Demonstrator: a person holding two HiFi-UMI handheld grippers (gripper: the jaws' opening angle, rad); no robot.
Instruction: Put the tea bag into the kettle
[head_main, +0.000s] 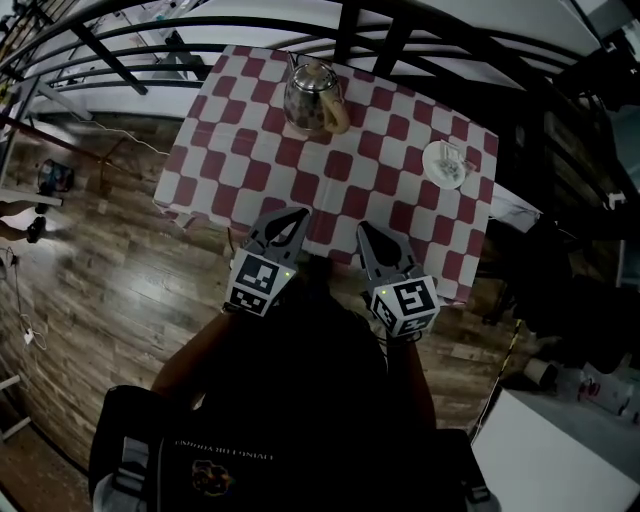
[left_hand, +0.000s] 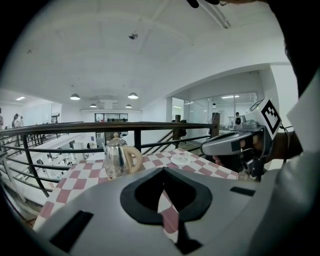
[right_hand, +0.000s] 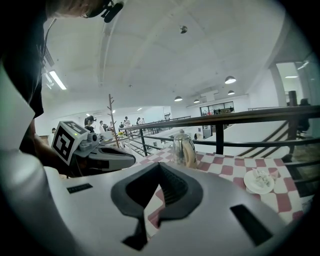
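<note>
Rounded, shiny metal kettle (head_main: 312, 98) with a cream loop handle, lid on, parked at the far edge of the table (head_main: 300, 170). No telling what's inside. Small round white saucer (head_main: 430, 176) over by the right edge, well apart from the kettle, holding what looks like a crumpled white tea bag (head_main: 445, 158). Red-and-white checks all over the tabletop, smooth and flat. Left gripper (head_main: 296, 215) and right gripper (head_main: 366, 232) side by side over the near edge, grey plastic with black pads, jaws pressed together on both, nothing between them. Dark metal railing (left_hand: 100, 126) right behind the table, glossy wood-plank floor (head_main: 100, 270) below, big white ceiling (left_hand: 150, 55) overhead.
</note>
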